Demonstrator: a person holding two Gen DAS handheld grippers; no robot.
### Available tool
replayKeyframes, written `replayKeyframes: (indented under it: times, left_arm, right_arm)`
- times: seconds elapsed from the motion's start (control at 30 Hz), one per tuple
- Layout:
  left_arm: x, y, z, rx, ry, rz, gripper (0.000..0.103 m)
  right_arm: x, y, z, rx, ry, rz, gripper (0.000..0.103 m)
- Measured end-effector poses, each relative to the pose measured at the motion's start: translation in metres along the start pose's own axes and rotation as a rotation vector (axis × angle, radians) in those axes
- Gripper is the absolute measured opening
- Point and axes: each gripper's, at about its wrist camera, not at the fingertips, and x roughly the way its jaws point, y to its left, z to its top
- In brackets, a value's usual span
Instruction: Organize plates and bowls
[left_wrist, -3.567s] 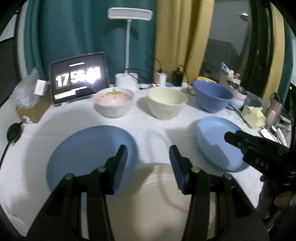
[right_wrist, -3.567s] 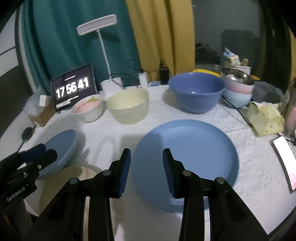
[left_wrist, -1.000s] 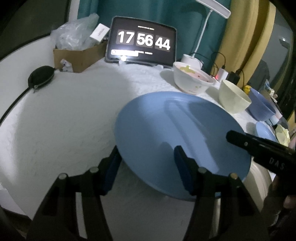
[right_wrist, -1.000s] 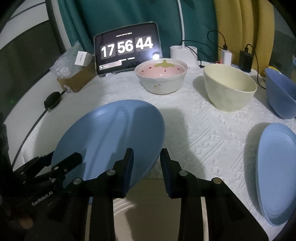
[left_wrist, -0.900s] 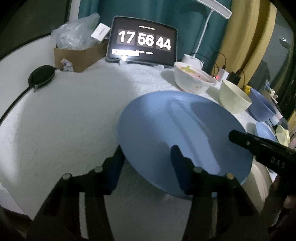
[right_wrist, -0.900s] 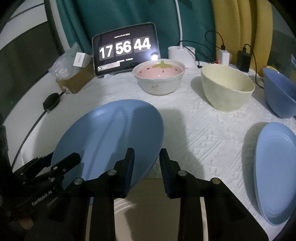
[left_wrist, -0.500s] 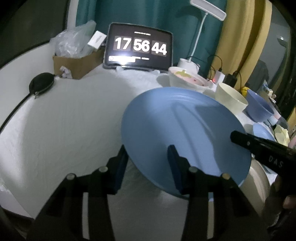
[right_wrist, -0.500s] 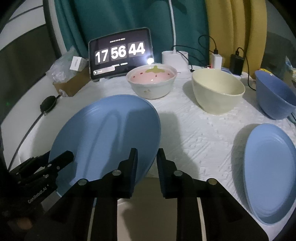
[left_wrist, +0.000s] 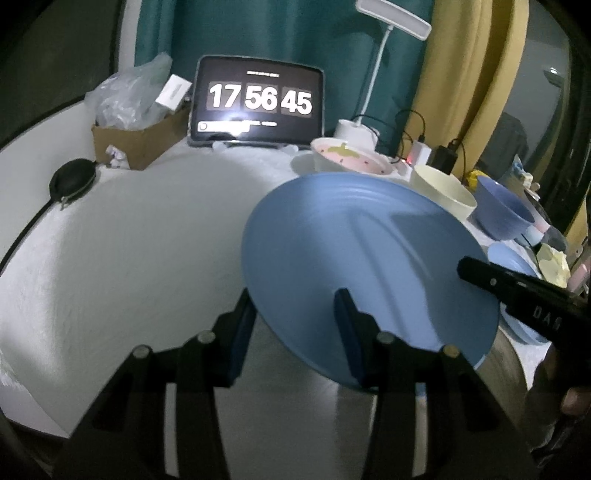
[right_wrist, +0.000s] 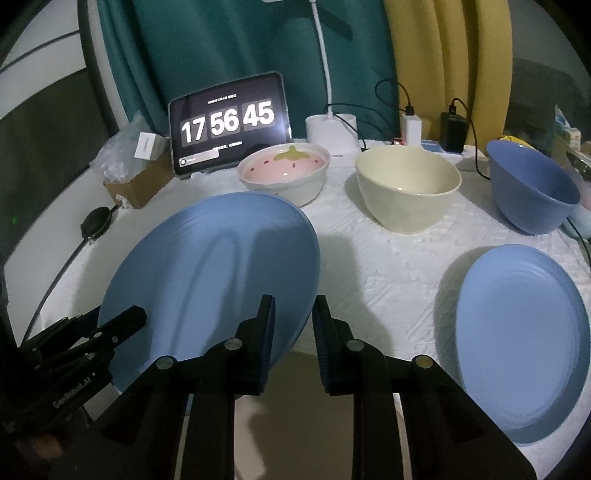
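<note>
Nearest, the left gripper (left_wrist: 291, 325) has its jaws pinching the near rim of a large blue plate (left_wrist: 354, 254), one jaw above and one below, and the plate is tilted up off the surface (left_wrist: 129, 236). The right gripper (right_wrist: 293, 325) hovers just beside that plate's (right_wrist: 218, 266) right edge, its jaws a narrow gap apart and holding nothing. Under both grippers lies one beige plate (right_wrist: 314, 413), partly covered by the raised one. A second blue plate (right_wrist: 521, 339) lies flat on the surface to the right, well apart from the first. That makes three plates: two blue, one beige.

Farther back stand three bowls in a row: a pink strawberry-patterned bowl (right_wrist: 284, 171) on the left, a cream bowl (right_wrist: 408, 184) in the middle and a blue bowl (right_wrist: 532, 188) on the right, each apart from its neighbour. Behind them are one tablet clock (right_wrist: 229, 122) reading 17 56 45, one white lamp base (right_wrist: 332, 133) and one cardboard box (left_wrist: 136, 138) at far left.
</note>
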Motion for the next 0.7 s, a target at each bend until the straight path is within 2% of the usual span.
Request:
replayKeyframes:
  times: [0.7]
  left_arm:
    - [-0.008, -0.037, 0.004, 0.059, -0.009, -0.010, 0.045]
  right_arm:
    - [-0.027, -0.030, -0.001, 0.055, -0.052, -0.003, 0.022]
